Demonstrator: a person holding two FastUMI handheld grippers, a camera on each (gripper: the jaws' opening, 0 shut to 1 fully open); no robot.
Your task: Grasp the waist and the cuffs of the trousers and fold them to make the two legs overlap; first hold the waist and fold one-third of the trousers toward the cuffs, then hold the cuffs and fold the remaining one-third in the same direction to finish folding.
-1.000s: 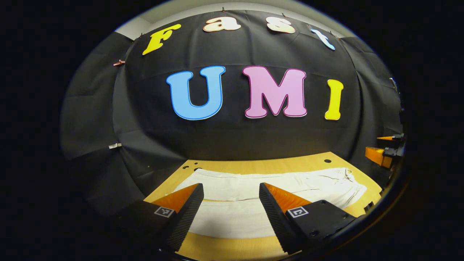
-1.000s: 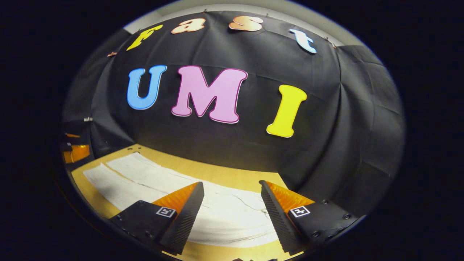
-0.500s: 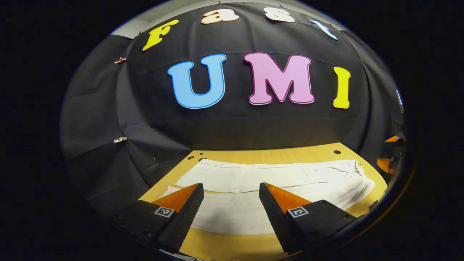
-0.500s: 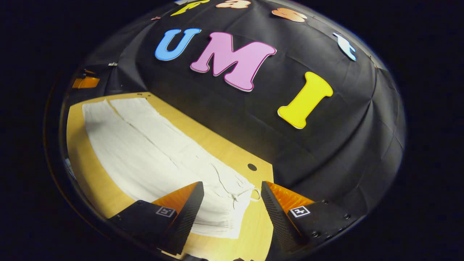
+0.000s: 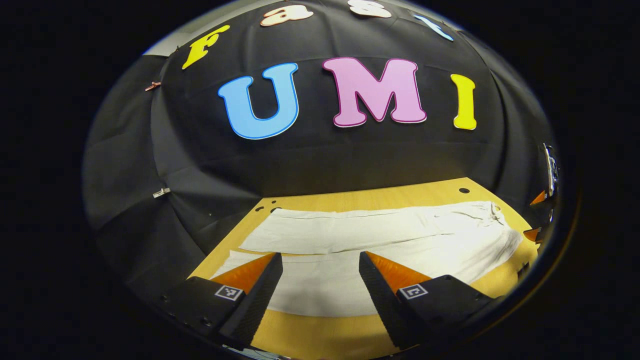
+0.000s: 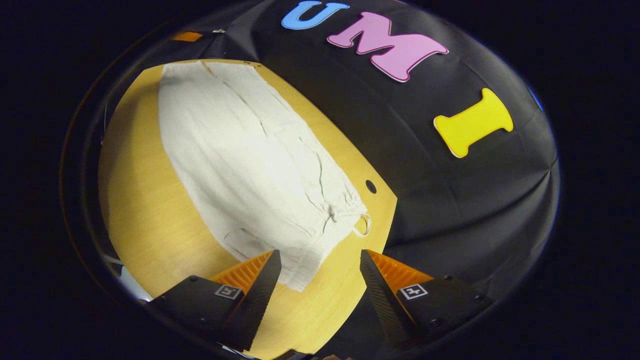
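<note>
White trousers (image 5: 380, 240) lie flat on the wooden table (image 5: 320, 335), legs side by side, cuffs at the left and waist at the right in the left gripper view. My left gripper (image 5: 320, 285) hovers open above the near leg, nothing between its fingers. In the right gripper view the trousers (image 6: 250, 155) stretch away to the upper left, with the waist and its drawstring (image 6: 357, 220) nearest. My right gripper (image 6: 319, 280) is open over the waist's near corner, holding nothing. The right gripper's fingertips (image 5: 537, 197) peek in at the right edge of the left gripper view.
Black cloth walls close the table's far side and both ends. Small holes (image 5: 464, 190) mark the tabletop near the back edge, one (image 6: 370, 186) beside the waist. A strip of bare wood (image 6: 145, 200) runs along the trousers' near side.
The right gripper has swung and tilted down toward the waist end, which now lies just ahead of its fingers. The left gripper has tipped down a little. Both stay open.
</note>
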